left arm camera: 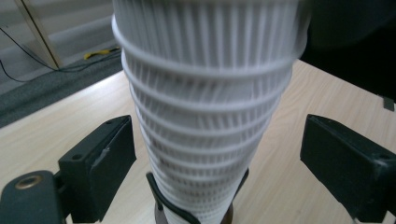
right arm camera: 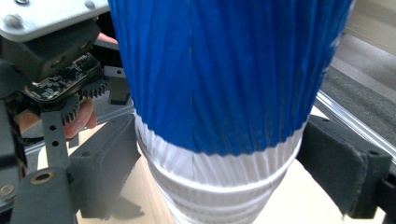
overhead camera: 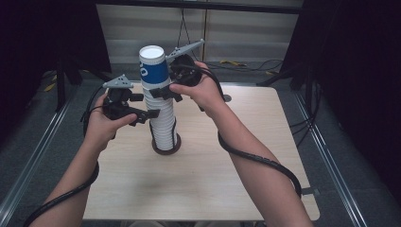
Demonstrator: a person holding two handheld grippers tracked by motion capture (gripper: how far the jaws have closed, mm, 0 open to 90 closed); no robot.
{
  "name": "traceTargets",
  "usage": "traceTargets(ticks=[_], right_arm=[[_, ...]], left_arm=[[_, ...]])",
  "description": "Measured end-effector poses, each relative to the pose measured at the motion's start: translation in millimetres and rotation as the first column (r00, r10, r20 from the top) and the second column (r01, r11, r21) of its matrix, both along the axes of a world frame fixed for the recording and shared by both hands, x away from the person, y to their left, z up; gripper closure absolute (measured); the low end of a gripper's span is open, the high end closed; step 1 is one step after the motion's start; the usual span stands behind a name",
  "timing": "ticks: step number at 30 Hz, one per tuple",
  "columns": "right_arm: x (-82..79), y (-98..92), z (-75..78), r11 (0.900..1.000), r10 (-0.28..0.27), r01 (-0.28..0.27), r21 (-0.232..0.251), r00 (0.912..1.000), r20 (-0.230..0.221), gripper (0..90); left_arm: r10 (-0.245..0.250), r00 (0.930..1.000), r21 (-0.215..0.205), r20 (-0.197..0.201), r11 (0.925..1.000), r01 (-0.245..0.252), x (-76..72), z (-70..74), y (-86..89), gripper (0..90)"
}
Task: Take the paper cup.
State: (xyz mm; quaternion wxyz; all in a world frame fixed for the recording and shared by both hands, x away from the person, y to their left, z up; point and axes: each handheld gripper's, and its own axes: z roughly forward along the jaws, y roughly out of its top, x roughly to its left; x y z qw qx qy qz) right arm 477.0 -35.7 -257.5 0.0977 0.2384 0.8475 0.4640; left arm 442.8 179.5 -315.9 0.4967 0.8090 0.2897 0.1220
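A tall stack of upturned white ribbed paper cups (overhead camera: 163, 124) stands on a dark round base (overhead camera: 166, 150) at the middle of the wooden table (overhead camera: 213, 179). The top cup is a blue cup (overhead camera: 153, 66) with a white rim (right arm camera: 219, 165). My left gripper (overhead camera: 152, 116) reaches in from the left at mid height. Its jaws straddle the white cups (left arm camera: 205, 116) with a gap on each side, so my left gripper (left arm camera: 217, 158) is open. My right gripper (overhead camera: 163, 92) comes from the right, higher up. In the right gripper view its pads (right arm camera: 116, 154) press on the blue cup's lower edge, with my right gripper (right arm camera: 219, 158) shut on it.
Metal rails (overhead camera: 33, 156) run along both sides of the table. Cables (overhead camera: 246, 64) lie on the grey floor behind it. A small dark round hole or fitting (overhead camera: 228, 98) sits near the table's far edge, behind my right hand.
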Motion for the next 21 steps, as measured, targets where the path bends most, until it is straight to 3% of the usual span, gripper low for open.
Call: traceTargets(ticks=[3, 5, 14, 21], right_arm=[[-0.1, 0.2, 0.1, 1.0, -0.003, 0.003, 0.0, 1.0, -0.002, 13.2], [-0.5, 0.1, 0.1, 1.0, -0.006, 0.006, 0.002, 1.0, -0.003, 13.3], [-2.1, -0.9, 0.1, 1.0, -0.006, 0.006, 0.002, 1.0, 0.0, 13.5], [-2.8, -0.8, -0.1, 1.0, -0.012, 0.012, 0.004, 0.9999, -0.001, 13.6]], left_arm=[[-0.001, 1.0, -0.011, 0.007, 0.9999, 0.001, 1.8, 6.9, -3.2, 9.7], [0.009, 0.9998, 0.012, 0.018, 0.9999, -0.009, 2.9, 8.1, -5.0, 9.2], [0.054, 0.9984, -0.024, 0.012, 0.9983, -0.054, 8.0, 10.7, -0.7, 8.1], [0.042, 0.9987, -0.036, 0.03, 0.9985, -0.041, 9.5, 11.6, -8.0, 7.5]])
